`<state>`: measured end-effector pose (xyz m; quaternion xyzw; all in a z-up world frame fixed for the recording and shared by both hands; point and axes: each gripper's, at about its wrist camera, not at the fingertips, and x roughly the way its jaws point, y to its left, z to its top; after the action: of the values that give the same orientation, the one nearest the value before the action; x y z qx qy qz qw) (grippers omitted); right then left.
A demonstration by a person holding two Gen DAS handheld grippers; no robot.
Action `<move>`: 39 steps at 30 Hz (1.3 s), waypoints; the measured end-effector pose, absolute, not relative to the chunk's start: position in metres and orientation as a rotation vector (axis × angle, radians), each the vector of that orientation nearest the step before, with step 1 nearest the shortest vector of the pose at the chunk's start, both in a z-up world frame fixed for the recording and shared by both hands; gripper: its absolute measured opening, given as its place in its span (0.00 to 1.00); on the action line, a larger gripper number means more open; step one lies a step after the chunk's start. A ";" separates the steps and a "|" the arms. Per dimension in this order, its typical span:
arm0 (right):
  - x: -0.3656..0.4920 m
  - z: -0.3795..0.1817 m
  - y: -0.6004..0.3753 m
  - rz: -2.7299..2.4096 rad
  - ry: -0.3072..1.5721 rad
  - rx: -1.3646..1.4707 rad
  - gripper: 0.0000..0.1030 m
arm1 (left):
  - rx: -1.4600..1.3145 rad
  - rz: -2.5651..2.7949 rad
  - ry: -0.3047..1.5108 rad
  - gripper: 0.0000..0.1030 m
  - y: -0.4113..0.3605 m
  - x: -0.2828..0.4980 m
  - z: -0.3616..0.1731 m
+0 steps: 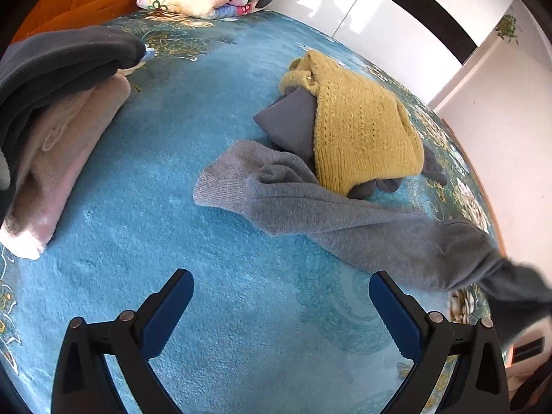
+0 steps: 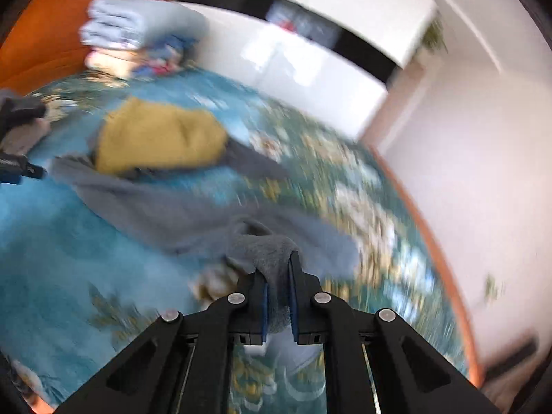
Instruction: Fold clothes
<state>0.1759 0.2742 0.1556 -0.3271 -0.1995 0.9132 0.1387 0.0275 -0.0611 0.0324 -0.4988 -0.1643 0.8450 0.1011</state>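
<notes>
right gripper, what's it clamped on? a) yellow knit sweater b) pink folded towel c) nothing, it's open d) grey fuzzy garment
d: in the right wrist view the right gripper has its jaws shut on a bunched fold of the grey fuzzy garment, while the yellow knit sweater lies untouched farther back on the bed.

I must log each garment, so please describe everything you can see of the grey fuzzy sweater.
The grey sweater looks like soft fuzzy knit with a ribbed cuff. It lies unfolded and stretched across the blue blanket. One sleeve reaches the pile under the yellow sweater and seems tucked beneath it. The right claw is shut on a bunched part of it. The left claw is open, not touching it.
</notes>
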 end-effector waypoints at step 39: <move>0.061 -0.024 0.335 2.377 -0.217 -1.342 0.20 | -1.510 2.441 -0.372 1.00 -0.040 0.028 0.027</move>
<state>0.0607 0.3351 -0.0240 -0.4801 -0.0777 0.8505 0.2003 0.0283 -0.0395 0.0268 -0.5178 -0.1276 0.8369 0.1233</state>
